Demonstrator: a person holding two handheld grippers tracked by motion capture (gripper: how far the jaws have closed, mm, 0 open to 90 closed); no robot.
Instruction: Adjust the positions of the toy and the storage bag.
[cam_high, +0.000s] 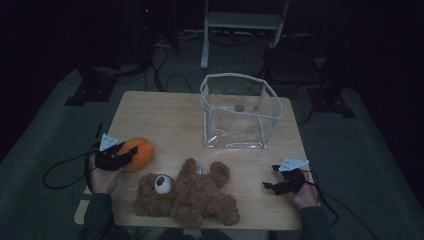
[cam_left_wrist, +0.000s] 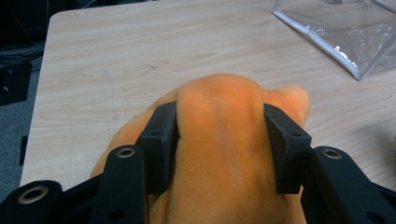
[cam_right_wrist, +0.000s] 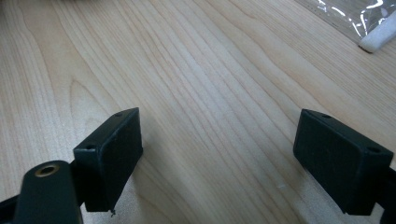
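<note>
We hold the left gripper (cam_high: 126, 154) at the left edge of the table (cam_high: 170, 107), and its jaws are clamped on the orange plush toy (cam_high: 139, 152). In the left gripper view, the orange plush toy (cam_left_wrist: 224, 154) bulges out between the two black jaws, so we judge the grip firm. The toy rests on the table or just above it; we cannot tell which.

The right gripper (cam_high: 272, 186) waits near the right front corner of the table. In the right gripper view its jaws stand wide apart over bare wood, with nothing between them.

The clear plastic bag (cam_high: 239, 111) stands open at the far middle of the table, well apart from the orange toy. It looks nearly empty; one small dark thing lies inside, too small to name. The brown teddy bear (cam_high: 192, 192) lies on its back at the front edge, between both grippers, untouched.

We judge that the work is at its beginning: the first toy is grasped but not yet carried to the bag, and the bear is left.
</note>
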